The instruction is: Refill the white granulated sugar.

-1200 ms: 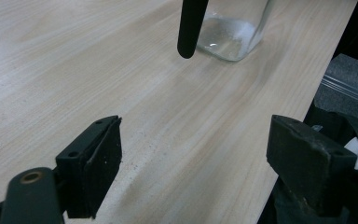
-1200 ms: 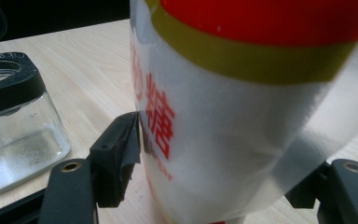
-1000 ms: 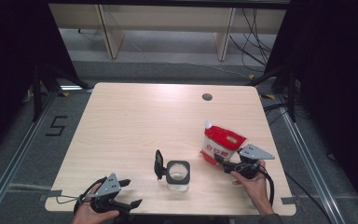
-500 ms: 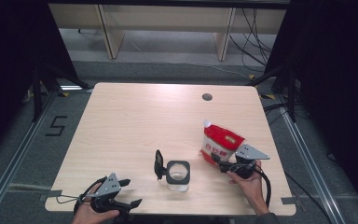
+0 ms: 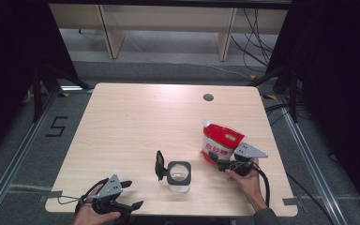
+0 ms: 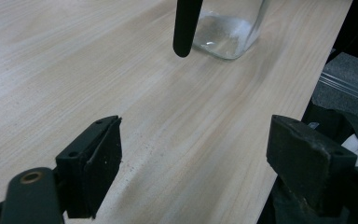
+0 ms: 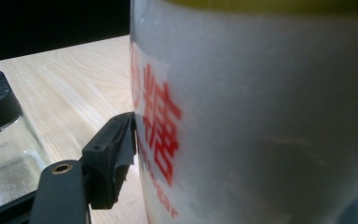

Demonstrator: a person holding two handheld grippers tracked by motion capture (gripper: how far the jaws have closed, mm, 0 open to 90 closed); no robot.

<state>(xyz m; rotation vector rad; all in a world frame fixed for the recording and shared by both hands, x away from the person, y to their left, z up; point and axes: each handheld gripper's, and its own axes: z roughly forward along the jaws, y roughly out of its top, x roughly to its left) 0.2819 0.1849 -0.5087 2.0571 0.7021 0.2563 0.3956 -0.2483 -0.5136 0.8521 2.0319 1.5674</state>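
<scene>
A red and white pouch (image 5: 220, 143) with red lettering stands upright at the table's right front. My right gripper (image 5: 214, 157) reaches it from the right, and the pouch (image 7: 261, 116) sits between its jaws. Those jaws have just been opening; the one visible pad (image 7: 114, 154) lies right against the pouch's side without denting it. A clear glass jar (image 5: 178, 176) with a black rim stands front centre, its black lid (image 5: 160, 165) flipped up on the left. My left gripper (image 5: 133, 194) rests at the front left edge, open and holding nothing, pointing towards the jar (image 6: 228, 28).
The wooden table (image 5: 136, 122) has a round cable hole (image 5: 208, 97) at the back right. Black curtains hang on both sides, and shelf legs and cables lie on the floor beyond the far edge.
None of the pouch, the jar or the two hands has visibly shifted across the high views.
</scene>
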